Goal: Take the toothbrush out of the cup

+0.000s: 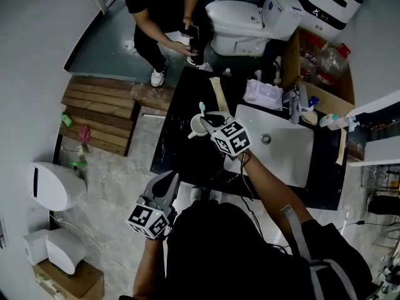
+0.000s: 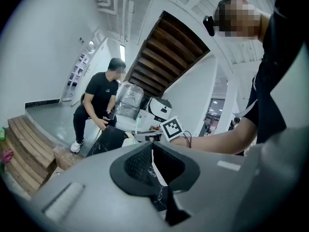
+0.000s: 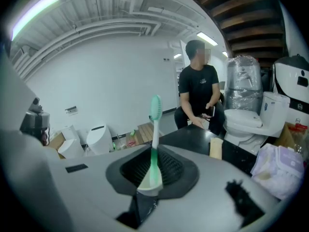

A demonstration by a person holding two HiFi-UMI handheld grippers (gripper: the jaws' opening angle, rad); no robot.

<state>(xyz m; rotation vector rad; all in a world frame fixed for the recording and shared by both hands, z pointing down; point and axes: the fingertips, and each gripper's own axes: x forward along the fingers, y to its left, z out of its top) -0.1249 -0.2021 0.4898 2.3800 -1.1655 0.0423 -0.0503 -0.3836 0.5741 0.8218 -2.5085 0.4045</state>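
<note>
A green and white toothbrush (image 1: pixel 202 109) stands upright in a white cup (image 1: pixel 197 127) on the black counter (image 1: pixel 181 158), left of the sink. My right gripper (image 1: pixel 211 122) is over the cup. In the right gripper view the toothbrush (image 3: pixel 154 139) rises between the jaws of my right gripper (image 3: pixel 153 172), which are shut on its handle, with the pale cup rim (image 3: pixel 145 186) just below. My left gripper (image 1: pixel 170 181) hangs off the counter's near edge, away from the cup. Its jaws (image 2: pixel 152 161) are shut with nothing in them.
A white sink basin (image 1: pixel 281 149) with a faucet (image 1: pixel 294 108) lies to the right. A tissue pack (image 1: pixel 262 94) and a wooden strip (image 1: pixel 219 95) sit further back. A toilet (image 1: pixel 240 24), a seated person (image 1: pixel 162 11) and wooden steps (image 1: pixel 100 114) are beyond the counter.
</note>
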